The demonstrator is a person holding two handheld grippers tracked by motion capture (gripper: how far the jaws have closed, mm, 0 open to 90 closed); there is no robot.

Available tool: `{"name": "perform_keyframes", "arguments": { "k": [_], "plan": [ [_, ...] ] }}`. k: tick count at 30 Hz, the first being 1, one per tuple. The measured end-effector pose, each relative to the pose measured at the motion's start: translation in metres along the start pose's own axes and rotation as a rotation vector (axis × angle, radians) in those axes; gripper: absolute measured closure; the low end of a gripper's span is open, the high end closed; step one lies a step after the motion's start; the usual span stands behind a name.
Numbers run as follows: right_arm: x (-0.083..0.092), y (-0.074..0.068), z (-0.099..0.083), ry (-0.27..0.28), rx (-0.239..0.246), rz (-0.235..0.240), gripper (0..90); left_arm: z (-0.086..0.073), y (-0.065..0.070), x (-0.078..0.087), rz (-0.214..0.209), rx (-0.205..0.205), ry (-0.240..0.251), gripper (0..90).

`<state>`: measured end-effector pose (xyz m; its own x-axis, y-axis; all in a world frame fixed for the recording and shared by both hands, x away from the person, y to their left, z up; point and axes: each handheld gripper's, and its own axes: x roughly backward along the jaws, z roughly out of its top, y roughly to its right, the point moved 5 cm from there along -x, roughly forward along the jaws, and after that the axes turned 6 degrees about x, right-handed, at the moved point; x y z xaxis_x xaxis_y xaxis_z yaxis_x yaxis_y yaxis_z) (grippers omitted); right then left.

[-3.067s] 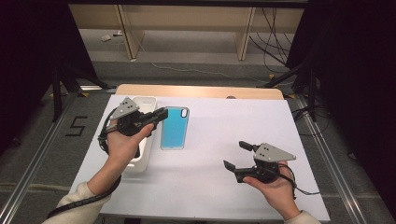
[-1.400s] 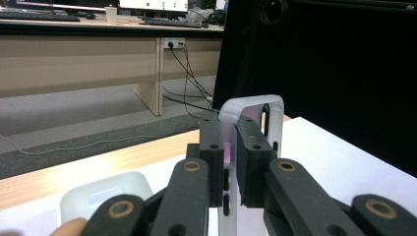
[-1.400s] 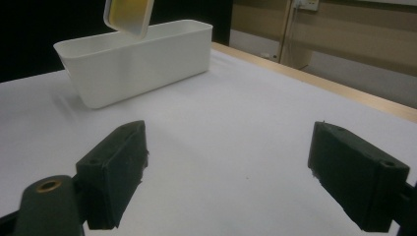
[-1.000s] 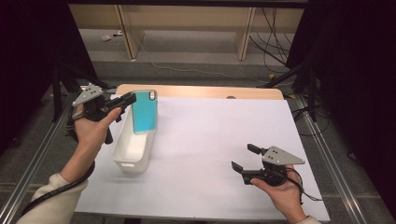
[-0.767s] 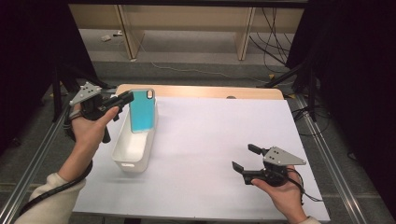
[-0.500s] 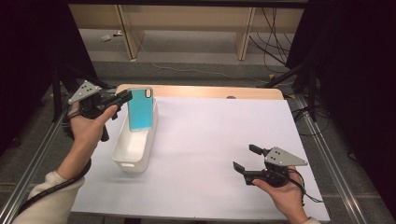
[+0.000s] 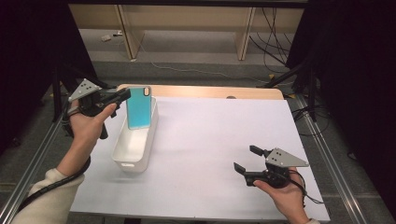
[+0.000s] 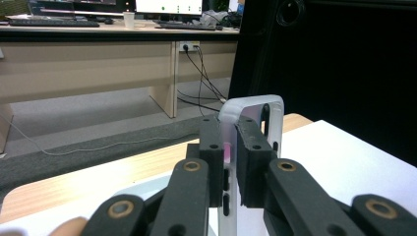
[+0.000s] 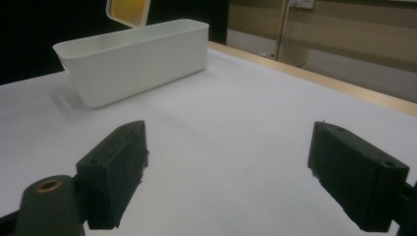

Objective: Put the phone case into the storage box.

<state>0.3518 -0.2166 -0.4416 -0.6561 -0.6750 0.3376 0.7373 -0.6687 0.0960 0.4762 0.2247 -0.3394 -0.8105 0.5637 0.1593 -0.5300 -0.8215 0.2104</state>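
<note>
White tabletop (image 7: 224, 140) carries a white bin (image 7: 135, 142); upright over its far end hangs the teal phone case (image 7: 139, 107), clamped by the left gripper (image 7: 122, 95). Lowering and release remain. Right gripper (image 7: 245, 161) rests agape, empty.

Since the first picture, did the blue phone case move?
Yes. The phone case lay flat on the table right of the white bin; now the left tool holds it upright above the bin's far end.
</note>
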Motion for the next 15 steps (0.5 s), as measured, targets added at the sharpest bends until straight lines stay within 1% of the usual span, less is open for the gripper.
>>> {"name": "perform_keyframes", "arguments": {
  "k": [2,4,6,7,10,11,12,13,14,15],
  "plan": [
    [-0.0001,-0.0001,0.0000,0.000,0.000,0.000,16.3,0.0001,-0.0008,-0.0006,0.001,0.005,0.000,82.6],
    [-0.0002,-0.0002,-0.0001,-0.001,0.001,0.001,16.3,0.0003,-0.0020,-0.0012,0.002,-0.003,-0.003,82.6],
    [-0.0025,-0.0008,0.0004,0.025,-0.004,0.004,16.3,0.0006,-0.0025,-0.0019,0.004,0.007,0.001,82.6],
    [-0.0003,-0.0005,-0.0001,0.001,-0.002,0.002,16.3,0.0010,-0.0031,-0.0022,0.003,0.005,0.002,82.6],
    [0.0000,-0.0003,-0.0002,0.001,-0.001,0.000,16.3,0.0015,-0.0049,-0.0030,0.008,-0.002,0.000,82.6],
    [0.0007,-0.0008,-0.0001,-0.001,-0.010,0.004,16.3,0.0016,-0.0053,-0.0033,0.006,-0.003,0.000,82.6],
    [0.0009,-0.0008,-0.0003,-0.002,-0.009,0.004,16.3,0.0017,-0.0056,-0.0035,0.007,-0.002,-0.001,82.6],
    [0.0003,-0.0007,-0.0002,0.011,-0.008,0.002,16.3,0.0018,-0.0059,-0.0037,0.008,-0.002,-0.001,82.6],
    [-0.0003,-0.0009,-0.0003,0.018,-0.008,0.011,16.3,0.0019,-0.0064,-0.0039,0.010,-0.003,-0.002,82.6],
    [0.0006,-0.0027,-0.0009,0.004,-0.030,0.017,16.3,0.0022,-0.0068,-0.0042,0.010,-0.003,-0.001,82.6]
  ]
}}
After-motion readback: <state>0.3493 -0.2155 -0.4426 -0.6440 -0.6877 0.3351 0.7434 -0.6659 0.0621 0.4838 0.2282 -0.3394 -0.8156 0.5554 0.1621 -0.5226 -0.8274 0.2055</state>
